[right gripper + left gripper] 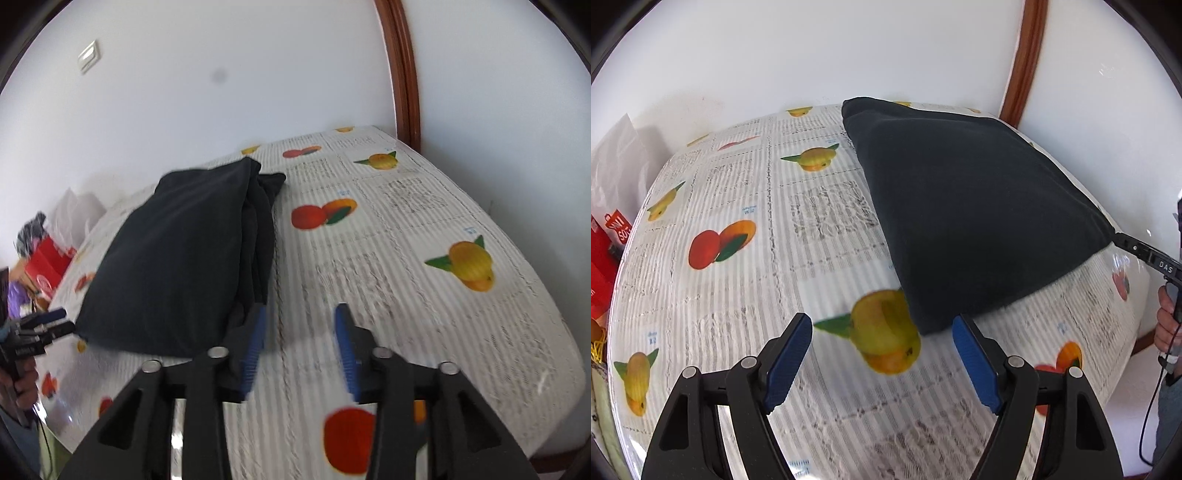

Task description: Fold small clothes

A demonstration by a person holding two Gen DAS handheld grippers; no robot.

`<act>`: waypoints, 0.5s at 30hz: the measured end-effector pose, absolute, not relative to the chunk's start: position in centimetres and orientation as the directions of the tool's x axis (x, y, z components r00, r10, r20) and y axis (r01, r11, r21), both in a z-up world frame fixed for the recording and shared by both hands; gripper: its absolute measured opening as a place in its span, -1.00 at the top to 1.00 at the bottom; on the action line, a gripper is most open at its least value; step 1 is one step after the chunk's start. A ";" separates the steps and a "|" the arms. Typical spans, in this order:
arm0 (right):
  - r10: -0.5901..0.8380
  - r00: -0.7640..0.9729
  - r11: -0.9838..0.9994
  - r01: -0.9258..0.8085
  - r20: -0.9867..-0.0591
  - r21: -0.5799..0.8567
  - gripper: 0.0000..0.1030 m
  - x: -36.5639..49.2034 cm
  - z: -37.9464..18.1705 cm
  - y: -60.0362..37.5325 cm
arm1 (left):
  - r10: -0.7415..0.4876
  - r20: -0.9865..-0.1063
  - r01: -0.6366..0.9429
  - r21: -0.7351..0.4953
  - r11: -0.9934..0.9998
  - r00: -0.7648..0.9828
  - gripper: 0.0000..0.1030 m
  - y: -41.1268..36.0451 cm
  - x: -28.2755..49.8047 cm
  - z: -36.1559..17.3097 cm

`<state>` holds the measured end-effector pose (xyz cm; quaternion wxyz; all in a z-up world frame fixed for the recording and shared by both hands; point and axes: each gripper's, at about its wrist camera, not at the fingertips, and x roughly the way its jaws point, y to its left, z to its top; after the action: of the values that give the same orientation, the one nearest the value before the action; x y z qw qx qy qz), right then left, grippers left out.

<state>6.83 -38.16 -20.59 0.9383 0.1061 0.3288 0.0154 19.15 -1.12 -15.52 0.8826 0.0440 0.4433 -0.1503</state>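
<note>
Dark, almost black cloth is what I'm working with: a folded garment (964, 206) lying flat on the table (746, 206), which is covered in a glossy fruit-print oilcloth. From my left wrist camera the garment fills the far right part of the tabletop, and its near corner sits just ahead of my left gripper (882, 350), whose blue pads are spread wide with only the printed cloth between them, nothing gripped. My right gripper (300, 347) has its jaws apart too; the garment's stacked folded edge lies against the outside of the left finger, and I see only bare tablecloth in the gap. In the left view the right tool's tip reaches the garment's right corner, with a hand (1167, 321) on its handle. A red box (46, 264) sits off the table's far left end
</note>
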 end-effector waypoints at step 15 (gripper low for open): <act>0.213 0.757 0.963 -0.058 -0.618 0.261 0.65 11.2 -22.8 -34.2 | -0.203 -0.791 0.339 0.007 0.941 0.577 0.69 -4.5 20.7 -16.9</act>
<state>11.15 -34.15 -22.79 0.9304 0.1139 0.3408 0.0727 20.69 -4.48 -16.94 0.8846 0.0788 0.4335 -0.1531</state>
